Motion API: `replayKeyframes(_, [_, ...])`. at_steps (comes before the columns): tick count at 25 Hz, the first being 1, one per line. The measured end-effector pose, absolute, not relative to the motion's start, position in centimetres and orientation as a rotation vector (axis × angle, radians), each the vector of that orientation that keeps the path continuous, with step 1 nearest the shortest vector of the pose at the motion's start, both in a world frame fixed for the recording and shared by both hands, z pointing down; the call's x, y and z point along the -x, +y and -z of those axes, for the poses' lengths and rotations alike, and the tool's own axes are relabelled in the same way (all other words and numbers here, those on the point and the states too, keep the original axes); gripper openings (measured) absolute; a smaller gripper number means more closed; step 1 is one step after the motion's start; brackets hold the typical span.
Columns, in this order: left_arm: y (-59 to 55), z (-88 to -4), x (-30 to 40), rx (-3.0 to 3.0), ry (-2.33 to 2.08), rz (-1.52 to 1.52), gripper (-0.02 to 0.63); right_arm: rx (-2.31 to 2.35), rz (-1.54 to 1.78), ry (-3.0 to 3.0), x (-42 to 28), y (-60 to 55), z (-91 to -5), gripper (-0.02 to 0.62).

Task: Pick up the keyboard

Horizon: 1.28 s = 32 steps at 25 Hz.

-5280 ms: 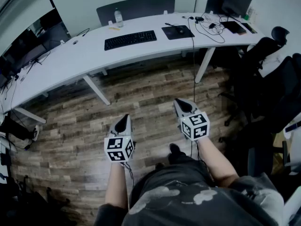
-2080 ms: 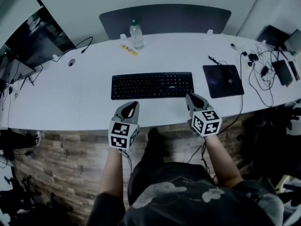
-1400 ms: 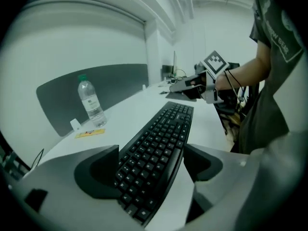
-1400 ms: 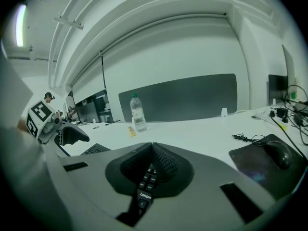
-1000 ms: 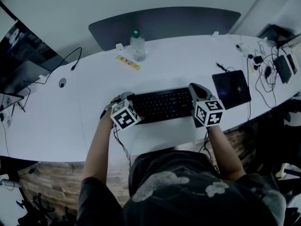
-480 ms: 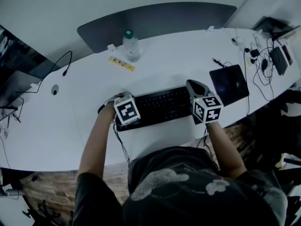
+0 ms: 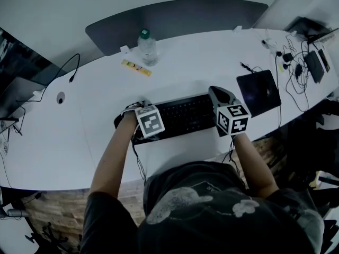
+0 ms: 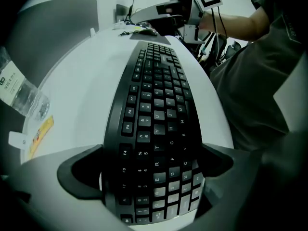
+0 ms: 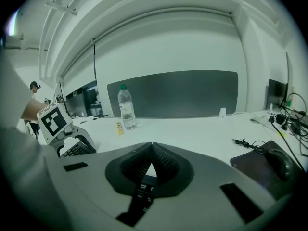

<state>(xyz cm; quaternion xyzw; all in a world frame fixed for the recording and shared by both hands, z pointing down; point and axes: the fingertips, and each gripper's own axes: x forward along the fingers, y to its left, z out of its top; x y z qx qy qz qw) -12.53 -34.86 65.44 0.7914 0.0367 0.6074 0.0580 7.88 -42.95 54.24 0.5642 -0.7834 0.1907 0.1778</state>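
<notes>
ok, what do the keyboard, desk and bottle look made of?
Keyboard: matte black plastic, judging by the moulded keycaps with printed legends.
Desk: smooth, even white top, probably laminate; core not visible.
Bottle: clear, see-through body with a label, likely plastic.

The keyboard is black, the counter white, the mouse pad dark, the bottle clear with a green cap, the strip yellow, and the left tongs and right tongs bear black-and-white square markers.

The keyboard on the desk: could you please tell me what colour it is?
The keyboard is black with pale key legends, clearest in the left gripper view.
</notes>
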Motion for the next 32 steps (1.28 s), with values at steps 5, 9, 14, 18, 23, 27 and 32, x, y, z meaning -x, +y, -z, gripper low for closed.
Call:
replayKeyframes(5, [-34.0, -65.8, 13.4, -2.261, 0.125, -1.95, 0.588, -1.553, -0.519, -2.228, -7.1, -43.2, -54.5, 0.002])
replayKeyframes(9, [-34.0, -65.7, 13.9, -2.244, 0.11, -1.981, 0.588, -1.504, -0.512, -2.231, -6.5, -43.4, -54.9, 0.002])
replayKeyframes(14, [-33.9, -65.3, 14.3, -2.245, 0.065, -2.023, 0.588, -1.312, -0.52, -2.221, -5.3, -43.5, -56.6, 0.002])
replayKeyframes(18, [-34.0, -65.2, 14.1, -2.258, 0.039, -2.033, 0.588, -0.967, -0.601, -2.234, -3.2, -44.2, -58.1, 0.002])
replayKeyframes(23, [-34.0, -65.0, 14.2, -2.271, 0.013, -2.051, 0.588, -0.347, -0.684, -2.202, 0.8, -43.3, -59.5, 0.172])
replayKeyframes(27, [-34.0, -64.8, 14.3, -2.283, -0.019, -2.068, 0.588, 0.073, -0.864, -2.076, 2.7, -41.1, -60.9, 0.283])
replayKeyframes(32, [-34.0, -64.7, 14.1, -2.293, -0.035, -2.071, 0.588, 0.378, -0.969, -1.832, 3.2, -38.5, -62.7, 0.261])
